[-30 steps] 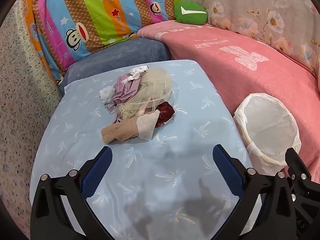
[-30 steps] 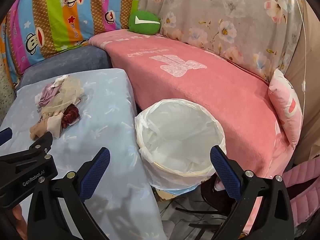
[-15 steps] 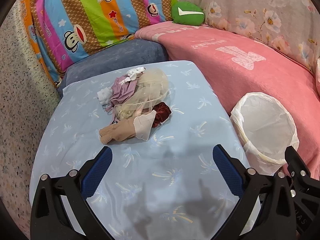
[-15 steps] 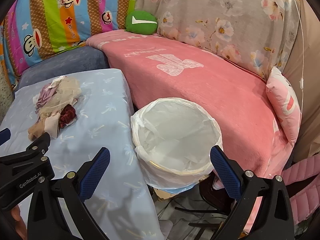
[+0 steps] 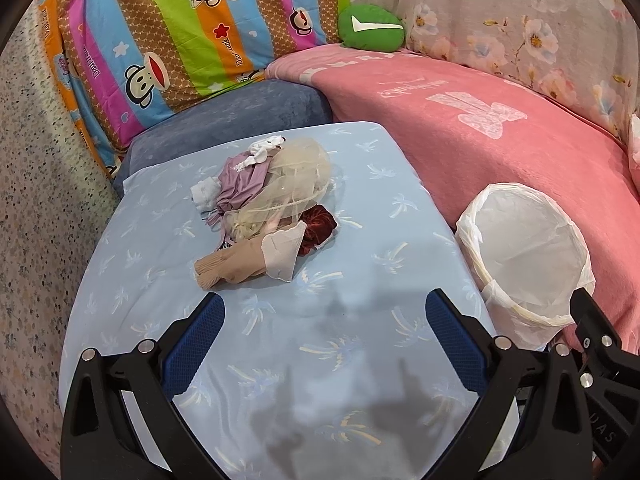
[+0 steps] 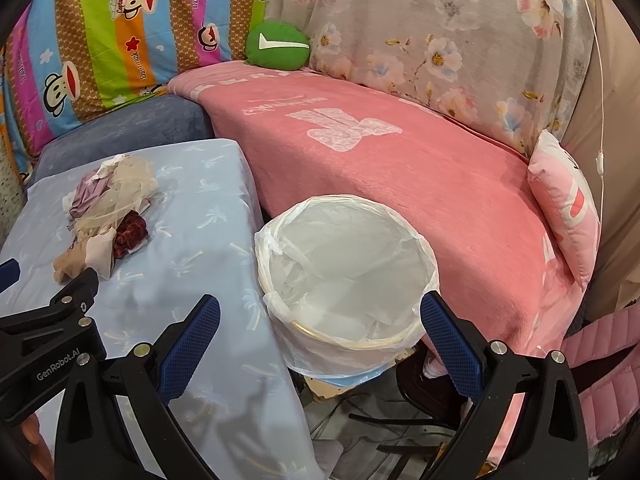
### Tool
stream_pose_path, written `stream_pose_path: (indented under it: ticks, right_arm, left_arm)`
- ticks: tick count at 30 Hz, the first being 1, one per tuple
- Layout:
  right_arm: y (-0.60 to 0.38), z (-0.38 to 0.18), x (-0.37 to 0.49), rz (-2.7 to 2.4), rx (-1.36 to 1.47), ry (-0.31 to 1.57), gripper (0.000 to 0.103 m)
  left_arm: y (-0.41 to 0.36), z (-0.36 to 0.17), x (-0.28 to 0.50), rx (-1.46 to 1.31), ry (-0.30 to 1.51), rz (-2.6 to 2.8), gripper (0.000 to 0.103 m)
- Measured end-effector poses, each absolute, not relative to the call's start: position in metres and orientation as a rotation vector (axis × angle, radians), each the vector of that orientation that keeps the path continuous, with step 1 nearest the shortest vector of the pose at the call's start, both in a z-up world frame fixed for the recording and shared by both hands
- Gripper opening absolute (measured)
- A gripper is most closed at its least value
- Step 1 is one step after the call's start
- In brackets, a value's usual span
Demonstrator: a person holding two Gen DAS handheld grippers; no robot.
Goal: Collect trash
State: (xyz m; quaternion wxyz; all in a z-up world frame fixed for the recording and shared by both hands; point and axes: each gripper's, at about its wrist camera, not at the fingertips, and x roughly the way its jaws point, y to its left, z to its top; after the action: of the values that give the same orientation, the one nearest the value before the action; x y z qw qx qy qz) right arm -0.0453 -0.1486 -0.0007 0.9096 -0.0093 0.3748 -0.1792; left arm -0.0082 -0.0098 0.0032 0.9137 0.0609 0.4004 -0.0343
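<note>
Your left gripper (image 5: 320,312) and right gripper (image 6: 320,314): black frames, blue textured pads, silver screws, "GenRobot.AI" lettering.

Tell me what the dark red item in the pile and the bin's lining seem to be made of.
Dark red item: likely velvet or plush fabric; matte, fuzzy, crumpled surface with soft folds. Bin lining: thin translucent white plastic film; it wrinkles, shines faintly and folds loosely over the rim. The bin's own material is hidden beneath it.

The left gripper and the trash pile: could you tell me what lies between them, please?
Only bare blue cloth lies between the open left gripper and the trash pile, as the left wrist view shows.
</note>
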Motion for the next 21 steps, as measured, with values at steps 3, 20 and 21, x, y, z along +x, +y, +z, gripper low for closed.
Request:
stream_pose_path:
  ticks: [3,20,21]
  right_arm:
    - [-0.149,0.0,-0.046,-0.37,-0.019,0.773,0.097]
    - [-0.16,0.004,-0.054,-0.398,-0.012,0.764,0.097]
    - [-0.161,0.004,-0.055,-0.4,-0.012,0.763,0.097]
  left_arm:
    - [-0.011,0.003,-0.009,0.126,0.824,-0.072,0.096]
    - [-0.02,0.005,-0.013,0.14,0.825,-0.107,0.096]
    - [-0.019,0.005,-0.013,0.141,0.826,-0.109,0.096]
